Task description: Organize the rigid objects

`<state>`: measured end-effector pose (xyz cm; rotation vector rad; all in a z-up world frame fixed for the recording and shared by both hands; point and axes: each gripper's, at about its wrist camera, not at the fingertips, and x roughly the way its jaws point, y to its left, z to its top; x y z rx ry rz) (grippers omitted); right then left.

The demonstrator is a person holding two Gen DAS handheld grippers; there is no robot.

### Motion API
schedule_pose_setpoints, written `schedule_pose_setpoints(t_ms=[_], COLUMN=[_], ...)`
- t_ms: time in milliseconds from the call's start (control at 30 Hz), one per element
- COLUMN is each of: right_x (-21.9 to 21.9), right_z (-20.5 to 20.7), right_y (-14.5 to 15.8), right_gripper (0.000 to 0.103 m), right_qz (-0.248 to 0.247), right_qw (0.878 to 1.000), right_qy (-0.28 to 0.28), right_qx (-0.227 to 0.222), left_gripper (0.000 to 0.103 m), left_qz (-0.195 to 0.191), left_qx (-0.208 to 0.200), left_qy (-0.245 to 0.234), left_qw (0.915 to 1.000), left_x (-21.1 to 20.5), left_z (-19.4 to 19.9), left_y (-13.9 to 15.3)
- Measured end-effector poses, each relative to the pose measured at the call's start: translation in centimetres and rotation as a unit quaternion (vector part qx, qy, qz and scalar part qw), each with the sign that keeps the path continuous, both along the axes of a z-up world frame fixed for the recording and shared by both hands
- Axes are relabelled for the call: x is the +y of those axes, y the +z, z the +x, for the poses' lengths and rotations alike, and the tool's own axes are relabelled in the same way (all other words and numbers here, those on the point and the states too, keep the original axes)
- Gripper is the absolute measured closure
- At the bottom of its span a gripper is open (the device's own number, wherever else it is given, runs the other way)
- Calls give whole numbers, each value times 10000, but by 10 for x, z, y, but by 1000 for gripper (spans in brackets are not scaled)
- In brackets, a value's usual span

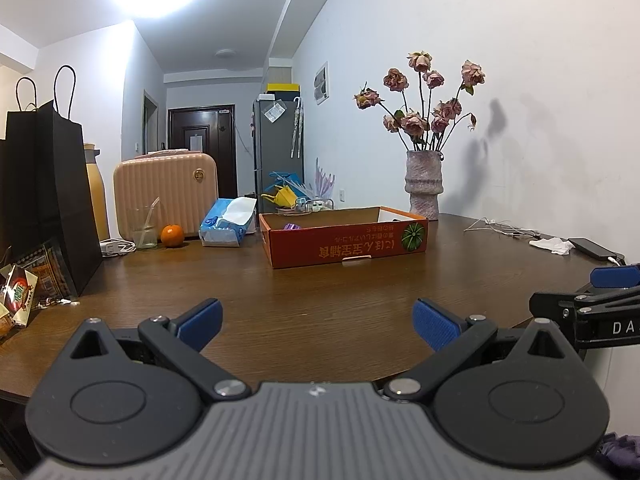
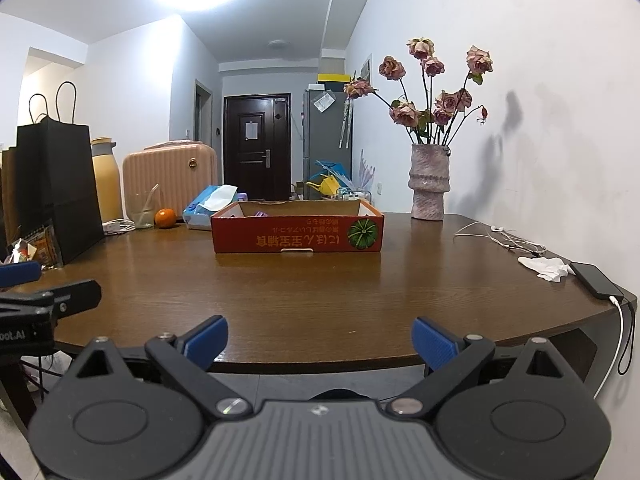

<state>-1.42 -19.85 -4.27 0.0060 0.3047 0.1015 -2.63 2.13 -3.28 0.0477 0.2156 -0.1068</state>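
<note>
A shallow red cardboard box [image 1: 344, 240] with a melon print stands mid-table, also in the right wrist view [image 2: 298, 232]. A small purple object [image 1: 293, 226] lies inside it, also in the right wrist view [image 2: 262, 213]. My left gripper [image 1: 318, 326] is open and empty over the table's near edge, well short of the box. My right gripper [image 2: 320, 342] is open and empty at the near edge. Each gripper's blue-padded finger shows at the side of the other's view, the right one [image 1: 612, 276] and the left one [image 2: 18, 274].
On the brown wooden table [image 2: 300, 292]: a black paper bag [image 1: 44, 196], snack packets [image 1: 36, 284], a glass with a straw [image 1: 145, 226], an orange [image 1: 172, 235], a tissue pack [image 1: 228, 222], a pink case [image 1: 166, 190], a vase of dried roses [image 1: 424, 184], earphone cables [image 2: 504, 238], a crumpled tissue [image 2: 546, 268], a phone [image 2: 596, 280].
</note>
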Motion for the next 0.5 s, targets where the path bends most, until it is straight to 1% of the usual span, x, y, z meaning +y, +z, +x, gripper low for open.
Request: schedule_pose_setpoints(t_ms=[67, 500], right_x=[-1, 0], right_z=[1, 0], right_y=[0, -1], right_gripper=[1, 0], right_qz=[24, 31], right_qw=[10000, 10000], right_qy=[10, 64], right_qx=[19, 11], left_gripper=[0, 0], left_qz=[-2, 11], left_qx=[-2, -11], left_qy=[4, -2], left_qw=[10000, 10000], left_x=[0, 1], left_z=[0, -1], left_y=[0, 0])
